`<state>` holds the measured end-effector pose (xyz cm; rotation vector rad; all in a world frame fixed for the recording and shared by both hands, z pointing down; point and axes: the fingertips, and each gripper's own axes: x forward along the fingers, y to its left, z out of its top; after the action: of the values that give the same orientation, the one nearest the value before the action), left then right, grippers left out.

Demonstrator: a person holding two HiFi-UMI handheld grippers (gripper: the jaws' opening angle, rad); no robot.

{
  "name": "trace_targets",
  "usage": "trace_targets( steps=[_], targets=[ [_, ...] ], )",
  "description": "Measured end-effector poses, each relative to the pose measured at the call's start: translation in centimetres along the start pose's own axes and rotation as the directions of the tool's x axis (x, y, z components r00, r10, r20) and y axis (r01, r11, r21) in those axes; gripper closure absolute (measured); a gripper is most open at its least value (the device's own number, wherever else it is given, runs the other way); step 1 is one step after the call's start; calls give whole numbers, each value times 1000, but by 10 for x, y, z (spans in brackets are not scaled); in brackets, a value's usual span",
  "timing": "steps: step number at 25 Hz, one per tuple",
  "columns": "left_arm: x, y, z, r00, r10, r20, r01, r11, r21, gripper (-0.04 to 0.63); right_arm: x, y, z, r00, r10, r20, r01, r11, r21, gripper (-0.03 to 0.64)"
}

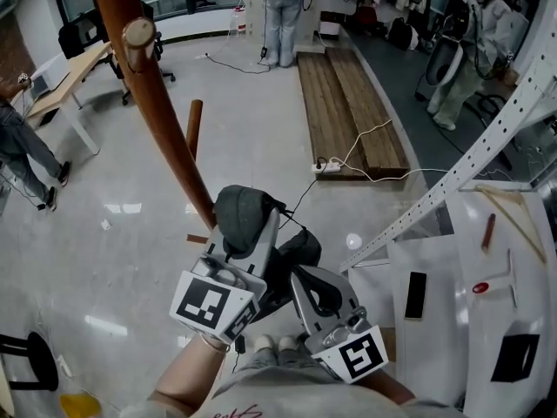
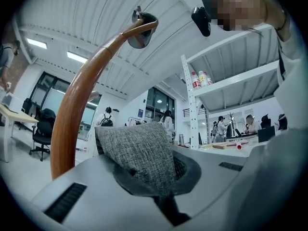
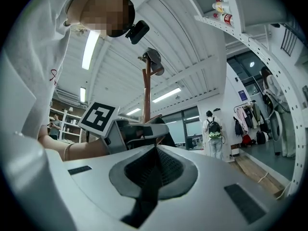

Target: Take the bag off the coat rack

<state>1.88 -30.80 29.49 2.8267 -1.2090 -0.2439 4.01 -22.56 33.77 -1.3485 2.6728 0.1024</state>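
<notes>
bag [image 1: 239, 216] heathered grey weave | coat rack [image 1: 155, 103] glossy brown wood | left gripper [image 1: 264, 225], right gripper [image 3: 154, 158] pale grey, dark pads (markers [image 1: 209, 306] black-on-white squares) | floor [image 1: 261, 129] shiny pale grey

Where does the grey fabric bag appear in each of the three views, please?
Head view: the bag is at centre, on the tip of the left gripper.
Left gripper view: low centre, the bag's grey weave is pinched between the jaws.
Right gripper view: it cannot be made out with certainty.
Shared landmark: the wooden coat rack.
</notes>
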Motion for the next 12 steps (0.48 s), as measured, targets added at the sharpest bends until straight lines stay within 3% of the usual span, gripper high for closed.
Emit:
trace_targets(
  steps=[9,12],
  targets=[
    [-13,-32,35,997,-32,69,30,999,33,581,-14,-10,24,998,-51,38,51,999,-14,597],
    [-22,-42,38,997,-46,56,44,998,46,581,-19,-7,34,997,-50,56,52,998,-33,597]
  ],
)
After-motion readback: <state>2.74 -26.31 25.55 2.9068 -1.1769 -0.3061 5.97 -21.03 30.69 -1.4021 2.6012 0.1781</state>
